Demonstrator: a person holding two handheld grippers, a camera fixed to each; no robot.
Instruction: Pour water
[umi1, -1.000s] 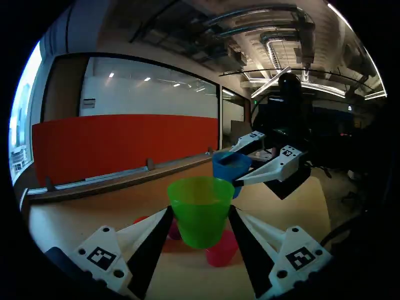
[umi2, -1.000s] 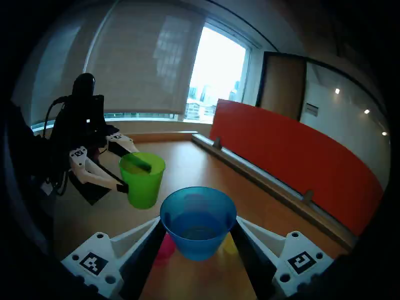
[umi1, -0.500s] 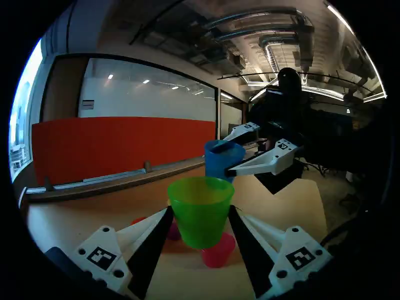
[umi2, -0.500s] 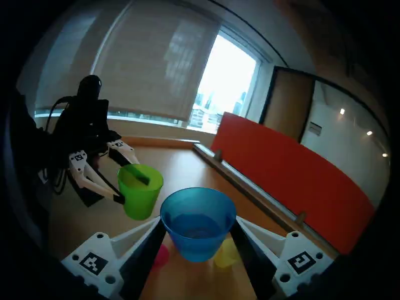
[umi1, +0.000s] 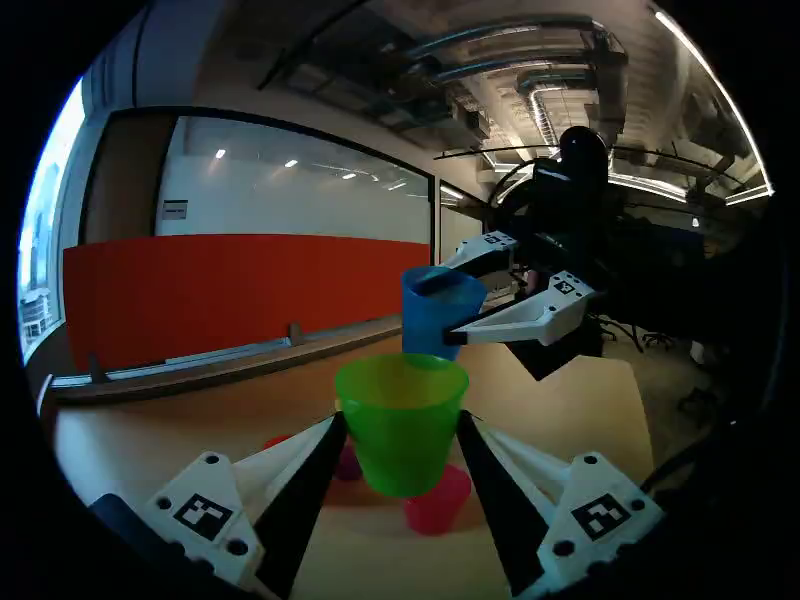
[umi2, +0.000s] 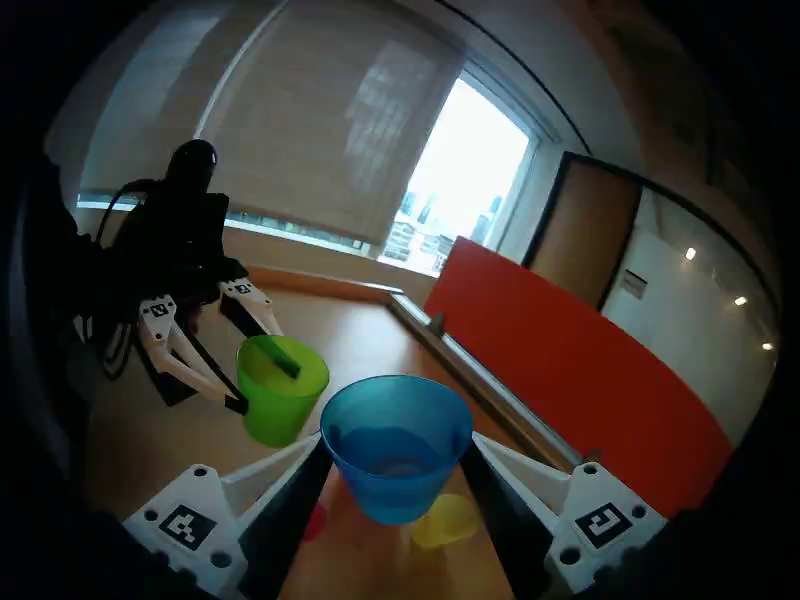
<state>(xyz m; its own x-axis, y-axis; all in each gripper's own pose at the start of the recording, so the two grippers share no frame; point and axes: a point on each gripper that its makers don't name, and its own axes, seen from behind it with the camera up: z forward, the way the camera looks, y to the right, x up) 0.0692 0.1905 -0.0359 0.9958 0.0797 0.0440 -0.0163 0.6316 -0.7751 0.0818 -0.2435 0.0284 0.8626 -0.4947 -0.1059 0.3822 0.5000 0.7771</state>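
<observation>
My left gripper (umi1: 400, 440) is shut on a green cup (umi1: 401, 423), held upright above the wooden table (umi1: 180, 430). Beyond and slightly above it, the right gripper (umi1: 455, 305) holds a blue cup (umi1: 438, 311). In the right gripper view, my right gripper (umi2: 397, 465) is shut on the blue cup (umi2: 396, 446), which has water in its bottom. To its left and lower, the left gripper (umi2: 262, 375) carries the green cup (umi2: 279, 388).
A pink cup (umi1: 436, 499) and a purple one (umi1: 348, 462) stand on the table below the green cup. A yellow cup (umi2: 444, 521) and the pink cup (umi2: 313, 521) sit under the blue one. An orange partition (umi1: 240, 285) runs along the table's far edge.
The right gripper has lifted the blue cup higher and moved it closer above the green cup. The left gripper with the green cup has stayed nearly still.
</observation>
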